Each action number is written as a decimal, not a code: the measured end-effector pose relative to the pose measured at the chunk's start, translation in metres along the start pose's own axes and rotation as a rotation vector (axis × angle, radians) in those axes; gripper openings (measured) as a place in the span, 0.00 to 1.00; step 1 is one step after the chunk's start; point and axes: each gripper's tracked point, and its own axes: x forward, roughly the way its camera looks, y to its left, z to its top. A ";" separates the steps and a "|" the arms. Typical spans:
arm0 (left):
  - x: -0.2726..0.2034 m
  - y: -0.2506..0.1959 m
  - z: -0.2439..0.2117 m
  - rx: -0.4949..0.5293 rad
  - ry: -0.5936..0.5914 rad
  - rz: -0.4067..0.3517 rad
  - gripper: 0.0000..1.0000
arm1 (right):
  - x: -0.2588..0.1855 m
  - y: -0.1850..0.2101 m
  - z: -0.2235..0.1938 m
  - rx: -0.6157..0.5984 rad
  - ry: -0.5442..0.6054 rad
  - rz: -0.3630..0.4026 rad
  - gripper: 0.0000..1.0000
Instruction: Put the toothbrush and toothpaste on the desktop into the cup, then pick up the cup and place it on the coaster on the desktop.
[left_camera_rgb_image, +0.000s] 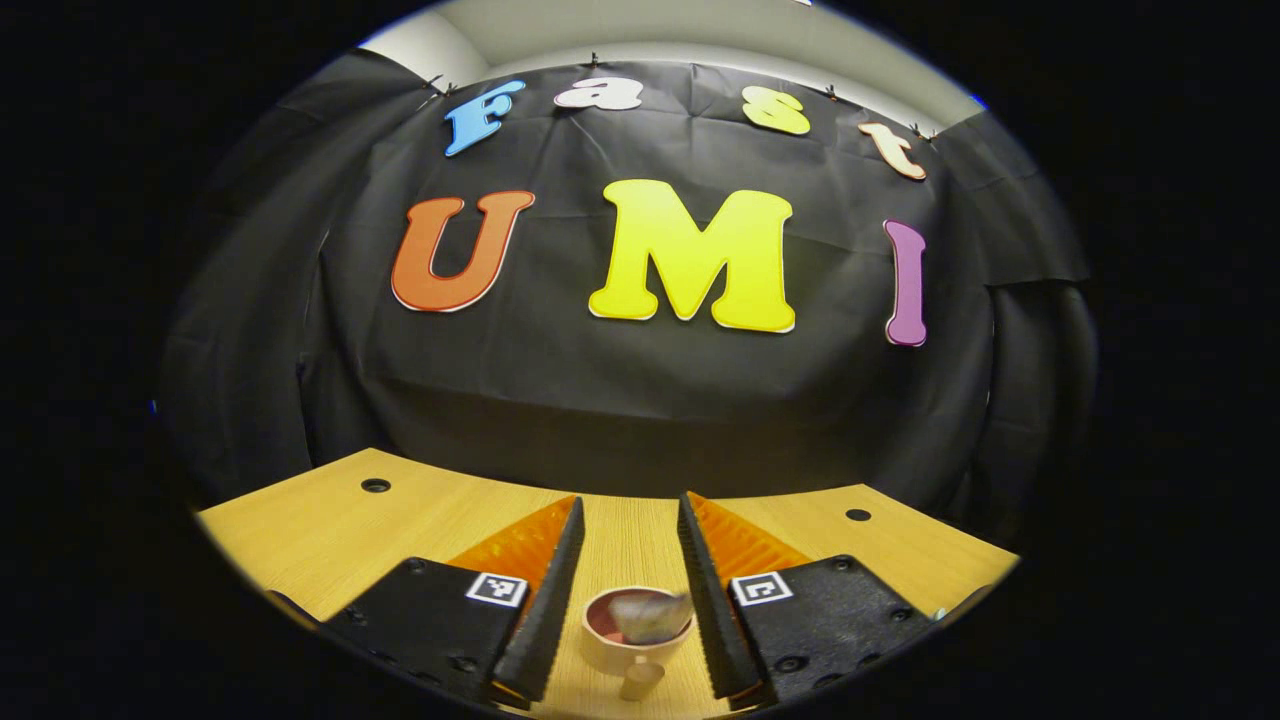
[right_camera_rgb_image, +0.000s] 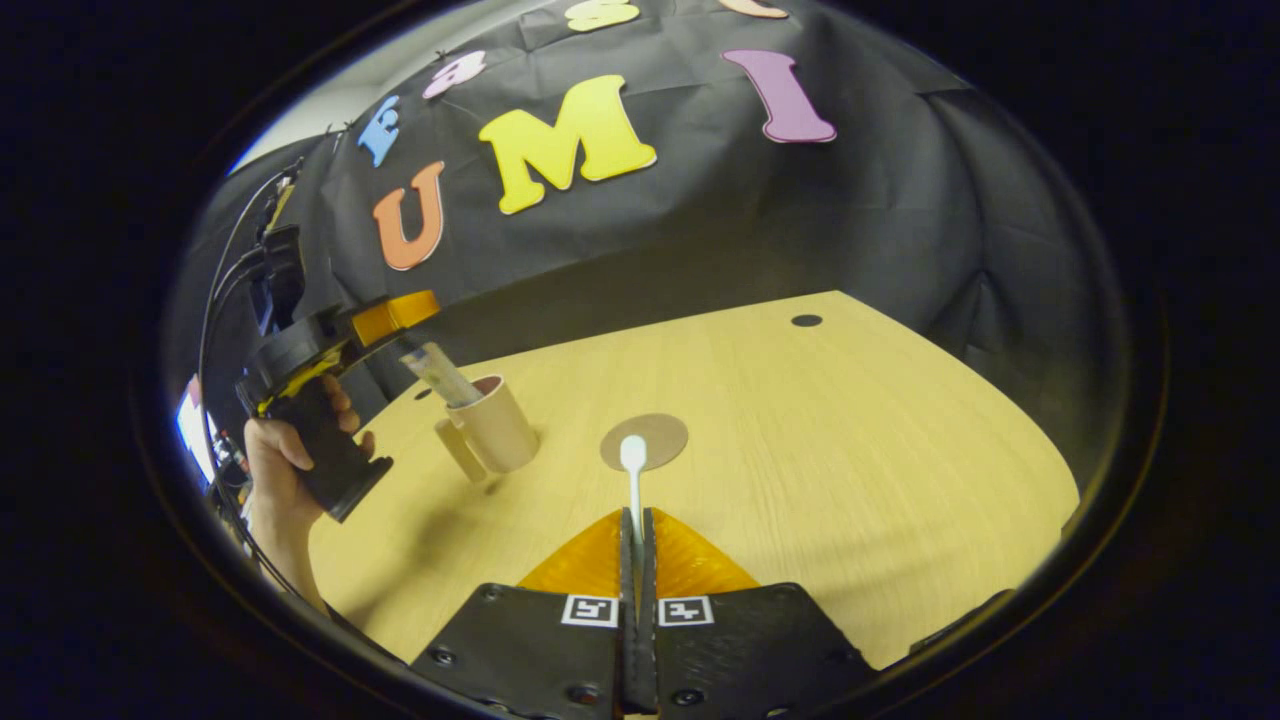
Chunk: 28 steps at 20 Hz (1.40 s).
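A beige cup (right_camera_rgb_image: 497, 430) with a handle stands upright on the wooden desktop, and the toothpaste tube (right_camera_rgb_image: 438, 372) leans out of it. My left gripper (right_camera_rgb_image: 415, 318), held by a hand (right_camera_rgb_image: 285, 450), hovers just above the tube. In the left gripper view, that gripper (left_camera_rgb_image: 630, 510) is open and looks down on the cup (left_camera_rgb_image: 637, 640) with the toothpaste (left_camera_rgb_image: 650, 615) inside. My right gripper (right_camera_rgb_image: 636, 515) is shut on a white toothbrush (right_camera_rgb_image: 634, 470). The brush head points forward over the near edge of the round brown coaster (right_camera_rgb_image: 665, 435), to the right of the cup.
The light wooden desktop (right_camera_rgb_image: 850, 450) has small dark holes (right_camera_rgb_image: 806, 320) near its far edge. The black cloth wall rises right behind the desk. Bare wood stretches to the right of the coaster.
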 end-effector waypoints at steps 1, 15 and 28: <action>-0.004 0.005 -0.001 0.003 0.007 0.012 0.58 | 0.000 0.006 0.005 -0.014 -0.011 0.011 0.00; -0.094 0.097 -0.003 0.027 0.013 0.170 0.99 | 0.052 0.193 0.145 -0.247 -0.405 0.359 0.00; -0.132 0.180 -0.035 -0.057 0.059 0.301 0.98 | 0.115 0.292 0.183 -0.251 -0.617 0.522 0.00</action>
